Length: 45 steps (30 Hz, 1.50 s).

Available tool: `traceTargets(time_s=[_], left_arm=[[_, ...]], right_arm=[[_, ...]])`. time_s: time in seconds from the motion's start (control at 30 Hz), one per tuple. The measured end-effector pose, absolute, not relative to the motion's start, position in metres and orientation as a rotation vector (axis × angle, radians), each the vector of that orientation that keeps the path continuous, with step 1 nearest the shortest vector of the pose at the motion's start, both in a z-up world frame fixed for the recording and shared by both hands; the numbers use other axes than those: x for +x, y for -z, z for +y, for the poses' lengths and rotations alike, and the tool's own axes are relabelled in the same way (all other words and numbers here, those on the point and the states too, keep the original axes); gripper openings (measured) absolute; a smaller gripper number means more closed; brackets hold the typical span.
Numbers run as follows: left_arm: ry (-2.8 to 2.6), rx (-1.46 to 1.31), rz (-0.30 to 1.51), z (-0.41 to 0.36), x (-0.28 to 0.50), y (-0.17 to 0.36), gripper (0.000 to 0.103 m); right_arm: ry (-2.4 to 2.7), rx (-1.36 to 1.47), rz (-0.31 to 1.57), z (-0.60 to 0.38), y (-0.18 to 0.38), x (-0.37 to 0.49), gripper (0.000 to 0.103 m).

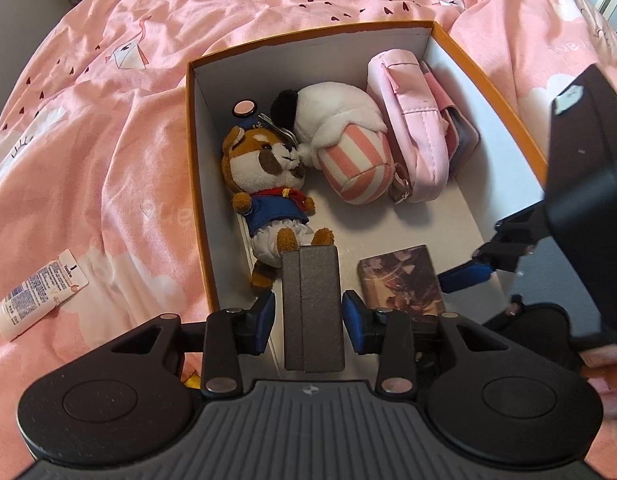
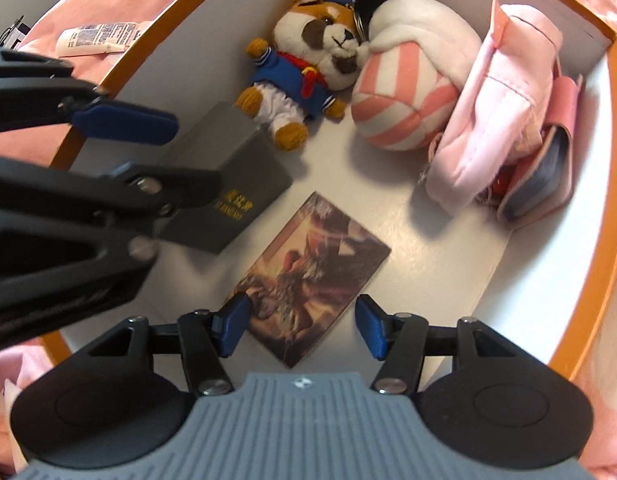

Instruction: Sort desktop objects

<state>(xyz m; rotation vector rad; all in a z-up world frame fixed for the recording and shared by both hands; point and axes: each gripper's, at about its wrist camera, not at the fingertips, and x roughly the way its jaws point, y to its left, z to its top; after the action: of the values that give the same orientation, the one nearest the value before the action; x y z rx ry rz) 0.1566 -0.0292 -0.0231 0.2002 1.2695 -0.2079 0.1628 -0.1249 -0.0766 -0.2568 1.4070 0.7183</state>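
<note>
Two tools over an orange-rimmed box (image 1: 488, 80) on a bed.
Left tool (image 1: 308, 316) spread around a grey case (image 1: 312, 308), pads apart from it; right tool (image 2: 298, 330) spread above a picture card (image 2: 308, 272) low in frame.

From my left wrist camera, the near end of the grey box (image 1: 312, 308) drops out of sight behind my own gripper housing. I can't tell whether the blue pads (image 1: 264, 322) press its sides or stand just clear. The picture card (image 1: 402, 284) loses its lower edge behind the right-hand linkage. The right gripper's body (image 1: 588, 168) is cut off by the frame edge, and it covers the orange box's (image 1: 212, 184) right wall. On the right wrist view, the left gripper (image 2: 120, 148) is a blur close to the lens, hiding part of the gold lettering (image 2: 232, 206), which I can't read. The tube's (image 2: 98, 38) print is too small.
</note>
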Motion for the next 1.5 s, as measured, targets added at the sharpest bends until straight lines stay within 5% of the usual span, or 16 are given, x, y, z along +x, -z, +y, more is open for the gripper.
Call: traceTargets(time_s=[0.63,0.97,1.4,1.47,1.5], left_arm=[[0.210,0.055,1.126,0.034,0.135,-0.026,0.044],[0.250,0.055,1.162,0.033,0.125,-0.010,0.044],[0.297,-0.047,1.217,0.041,0.120,0.005,0.035],[0.301,-0.047,1.216,0.041,0.120,0.005,0.035],[0.301,-0.043,1.217,0.041,0.120,0.005,0.035]], right_arm=[[-0.593,0.061,1.435,-0.147,0.081,0.180,0.038],[-0.581,0.158,1.559,-0.172,0.089,0.183,0.045],[-0.606,0.277,1.498,-0.196,0.069,0.180,0.032],[-0.621,0.313,1.465,-0.202,0.060,0.179,0.026],[-0.674,0.376,1.466,-0.204,0.056,0.180,0.005]])
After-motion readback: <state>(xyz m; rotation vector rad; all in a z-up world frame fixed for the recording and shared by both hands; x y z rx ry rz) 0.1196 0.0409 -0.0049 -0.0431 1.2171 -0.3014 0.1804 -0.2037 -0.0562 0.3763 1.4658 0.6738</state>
